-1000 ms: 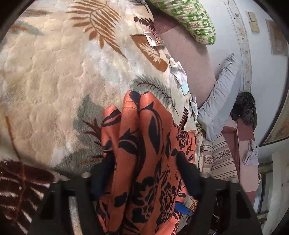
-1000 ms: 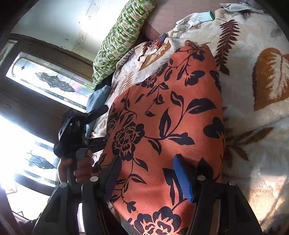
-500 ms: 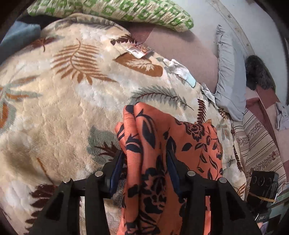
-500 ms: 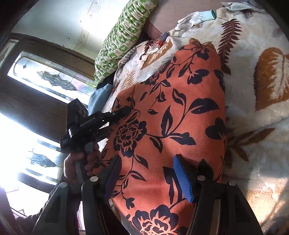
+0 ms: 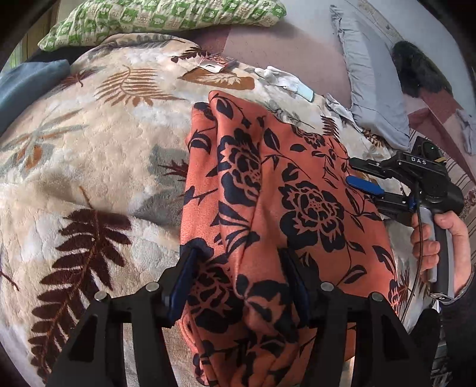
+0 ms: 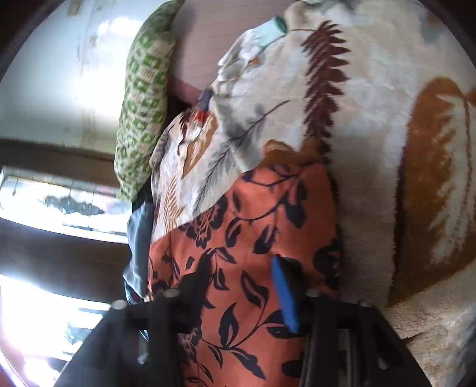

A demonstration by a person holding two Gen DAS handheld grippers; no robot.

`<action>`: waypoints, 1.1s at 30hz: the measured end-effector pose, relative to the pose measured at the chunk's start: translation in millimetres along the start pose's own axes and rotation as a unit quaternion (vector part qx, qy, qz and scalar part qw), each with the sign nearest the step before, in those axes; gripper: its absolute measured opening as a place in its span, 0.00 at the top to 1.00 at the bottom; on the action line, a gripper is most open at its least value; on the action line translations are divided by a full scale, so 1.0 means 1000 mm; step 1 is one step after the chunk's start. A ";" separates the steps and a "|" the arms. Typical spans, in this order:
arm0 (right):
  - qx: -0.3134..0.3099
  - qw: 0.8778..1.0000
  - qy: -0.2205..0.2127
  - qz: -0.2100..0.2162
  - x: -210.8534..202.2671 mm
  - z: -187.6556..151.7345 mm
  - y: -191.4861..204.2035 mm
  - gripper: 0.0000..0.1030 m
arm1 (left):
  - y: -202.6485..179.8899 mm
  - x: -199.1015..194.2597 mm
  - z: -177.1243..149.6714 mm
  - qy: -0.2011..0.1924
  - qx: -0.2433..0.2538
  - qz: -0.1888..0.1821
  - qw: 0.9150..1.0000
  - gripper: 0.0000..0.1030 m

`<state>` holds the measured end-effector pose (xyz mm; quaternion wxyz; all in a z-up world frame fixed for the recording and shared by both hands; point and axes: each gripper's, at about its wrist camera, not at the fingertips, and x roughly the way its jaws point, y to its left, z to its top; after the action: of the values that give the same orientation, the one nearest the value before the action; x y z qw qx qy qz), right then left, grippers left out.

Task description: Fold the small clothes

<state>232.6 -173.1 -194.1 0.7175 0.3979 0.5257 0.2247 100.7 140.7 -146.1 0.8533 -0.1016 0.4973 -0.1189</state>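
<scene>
An orange garment with a black flower print lies folded and bunched on a cream leaf-pattern blanket. My left gripper has its jaws apart around a thick bunch of the garment's near end; I cannot tell whether it grips. My right gripper also straddles the garment, with cloth filling the gap between its jaws. In the left wrist view the right gripper shows at the garment's right edge, held by a hand.
A green patterned pillow lies at the head of the bed. A grey pillow, a white glove and a small packet lie beyond the garment. A window is to the left.
The left gripper's jaws have spread wider around the garment and it has pulled back. The right gripper has swung round, bringing more blanket into view. The garment lies more bunched.
</scene>
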 end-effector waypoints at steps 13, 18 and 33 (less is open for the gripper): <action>-0.102 0.994 0.031 0.010 -0.043 -0.104 0.031 0.27 | -0.006 -0.011 -0.024 0.013 -0.009 0.055 0.998 0.31; -0.060 0.997 0.016 0.040 -0.063 -0.107 0.029 0.31 | -0.010 -0.039 -0.027 -0.028 -0.016 0.040 0.999 0.30; -0.114 0.992 -0.015 0.048 -0.095 -0.141 0.040 0.21 | -0.047 -0.087 -0.037 -0.085 -0.016 0.148 0.985 0.24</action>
<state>71.7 -172.3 -125.5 0.7545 0.3420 0.4656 0.3115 21.8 120.6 -78.5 0.8988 -0.0503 0.4346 0.0260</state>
